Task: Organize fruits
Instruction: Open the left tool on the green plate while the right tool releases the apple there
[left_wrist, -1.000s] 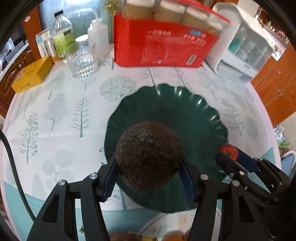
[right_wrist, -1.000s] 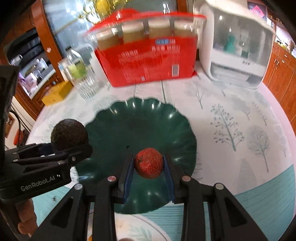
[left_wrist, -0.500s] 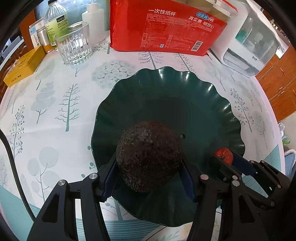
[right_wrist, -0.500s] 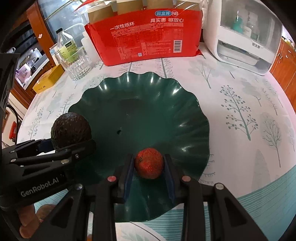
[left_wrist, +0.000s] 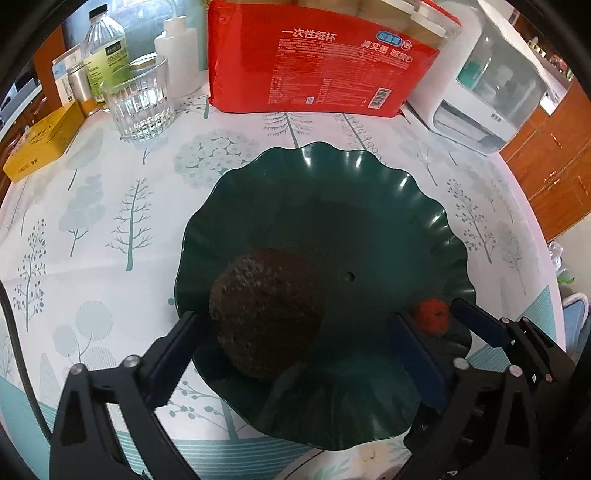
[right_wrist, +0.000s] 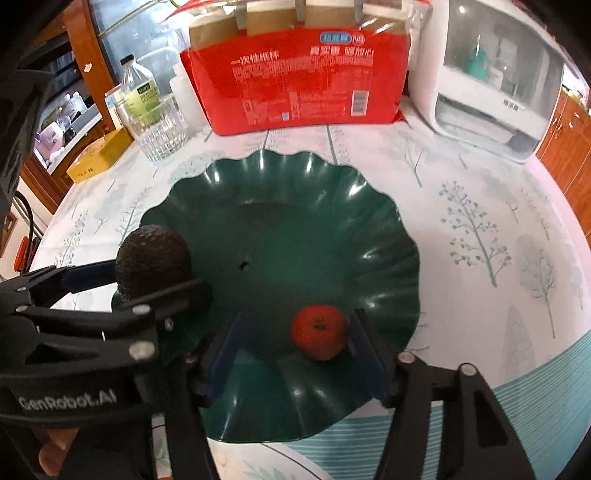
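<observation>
A dark green scalloped plate (left_wrist: 332, 192) lies on the tree-print tablecloth; it also shows in the right wrist view (right_wrist: 288, 192). A dark rough avocado (left_wrist: 264, 314) rests on the plate's near left part, also seen from the right wrist (right_wrist: 153, 266). My left gripper (left_wrist: 295, 354) is open around it, jaws spread wide. A small red-orange fruit (right_wrist: 319, 332) sits on the plate's near right part, also visible in the left wrist view (left_wrist: 431, 316). My right gripper (right_wrist: 295, 354) is open, the fruit beside its right finger.
A red pack of paper cups (left_wrist: 317, 62), a white appliance (left_wrist: 487, 85), a ribbed glass (left_wrist: 138, 103), bottles (left_wrist: 105, 48) and a yellow box (left_wrist: 44, 140) stand along the table's far side. Wooden cabinets (left_wrist: 554, 166) are at the right.
Both grippers have opened and let go of their fruit. The avocado and the red-orange fruit now lie on the green plate. Both grippers have come lower over the plate.
</observation>
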